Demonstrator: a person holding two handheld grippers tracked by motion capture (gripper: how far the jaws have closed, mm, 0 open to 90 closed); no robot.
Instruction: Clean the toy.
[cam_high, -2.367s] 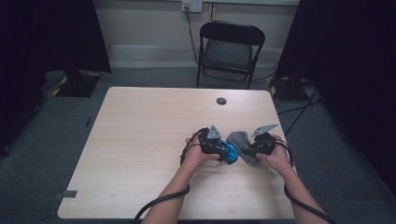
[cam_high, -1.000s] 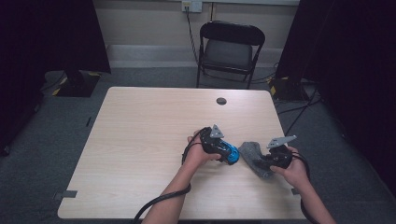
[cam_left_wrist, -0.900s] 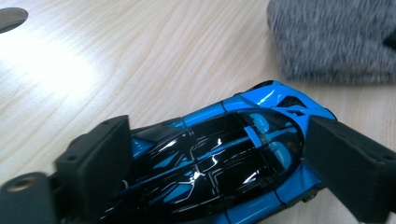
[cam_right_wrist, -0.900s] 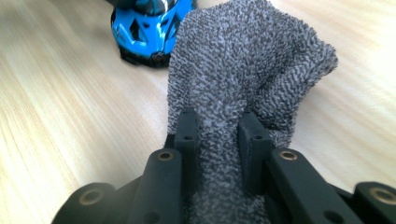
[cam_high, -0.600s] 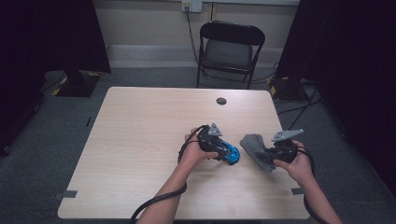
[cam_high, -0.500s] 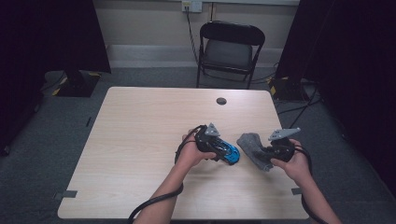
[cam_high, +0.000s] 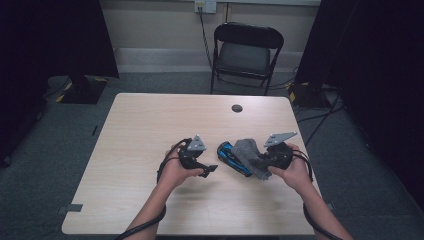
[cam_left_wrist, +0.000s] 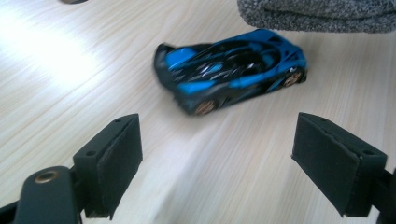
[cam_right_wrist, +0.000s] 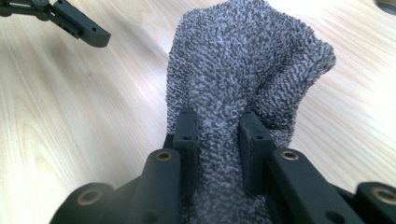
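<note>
Pinching the grey cloth (cam_right_wrist: 243, 70) between my right fingers (cam_right_wrist: 187, 135), I had it bunched and clamped near one end, the rest standing loose at twelve o'clock from the pads. It looked soft, light and limp, so I judged it would sag and drag unless gripped at a thick fold, as it was. My left gripper (cam_left_wrist: 217, 161) stood released, nothing between its fingers (cam_left_wrist: 116, 163); their gap had narrowed slightly a moment before. The blue toy car (cam_left_wrist: 231, 70) lay on the counter (cam_high: 150, 130) at twelve o'clock from them, apart, with the cloth's edge hanging just past it. In the high view the car (cam_high: 232, 156) sat between the two grippers, partly under the cloth (cam_high: 250, 152). Hard, smooth and free-rolling by my guess, it wanted a grip across its flanks.
</note>
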